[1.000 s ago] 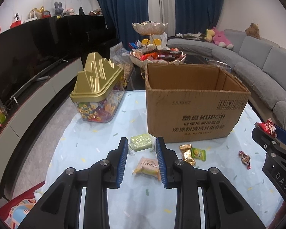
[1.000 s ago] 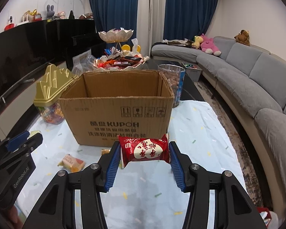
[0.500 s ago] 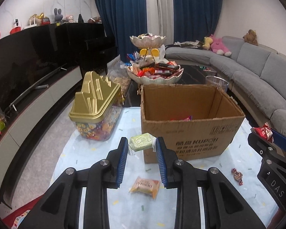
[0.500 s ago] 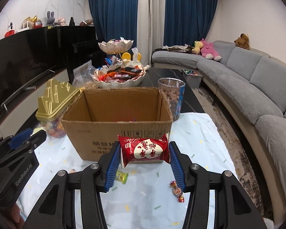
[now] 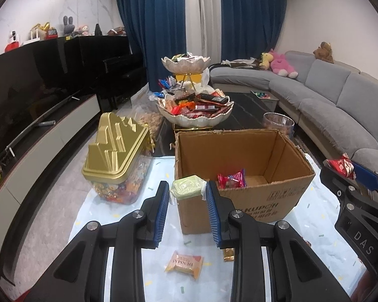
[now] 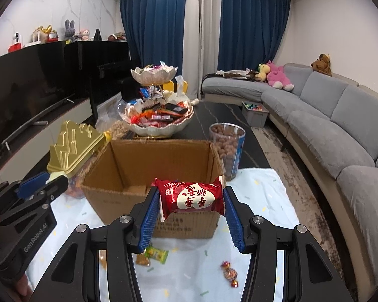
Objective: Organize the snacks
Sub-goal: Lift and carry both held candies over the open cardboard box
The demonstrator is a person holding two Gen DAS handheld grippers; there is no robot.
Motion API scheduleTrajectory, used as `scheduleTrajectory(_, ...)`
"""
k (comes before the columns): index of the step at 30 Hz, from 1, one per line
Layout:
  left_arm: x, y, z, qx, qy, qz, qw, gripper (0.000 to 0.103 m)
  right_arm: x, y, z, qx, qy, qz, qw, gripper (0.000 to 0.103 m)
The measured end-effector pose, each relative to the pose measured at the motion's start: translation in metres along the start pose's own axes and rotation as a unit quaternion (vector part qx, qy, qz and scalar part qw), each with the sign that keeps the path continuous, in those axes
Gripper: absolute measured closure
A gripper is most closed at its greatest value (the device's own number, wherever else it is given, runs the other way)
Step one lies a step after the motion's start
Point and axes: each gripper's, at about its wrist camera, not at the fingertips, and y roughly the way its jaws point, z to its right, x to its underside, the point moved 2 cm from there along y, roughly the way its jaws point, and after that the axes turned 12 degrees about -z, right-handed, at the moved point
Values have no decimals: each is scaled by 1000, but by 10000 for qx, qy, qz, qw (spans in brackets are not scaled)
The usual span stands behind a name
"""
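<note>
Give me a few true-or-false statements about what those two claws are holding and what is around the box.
1. The left gripper holds a green snack. True.
2. The right gripper is empty. False: it grips a red packet.
3. The cardboard box is closed. False: it is open, with a red wrapper inside.
4. A gold-lidded candy jar stands left of the box. True.
5. An orange snack pack lies on the table. True.

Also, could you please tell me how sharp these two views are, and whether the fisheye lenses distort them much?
Left wrist: light green wrapped snack sharp, grey sofa bowed by the fisheye, corners vignetted black. Right wrist: red snack packet crisp, black glossy TV cabinet shows reflections.
</note>
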Motion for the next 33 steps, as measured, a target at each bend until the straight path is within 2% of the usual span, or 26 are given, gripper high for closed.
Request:
scheduleTrajectory(18,-42,12,3,129,127,123,9998,73,-41,16,-3,-63,-134,36,9999,52)
scheduleTrajectory(33,-62,41,12,227,271,13,9994,73,-59,50,-2,-203,-124,-223,9995,52)
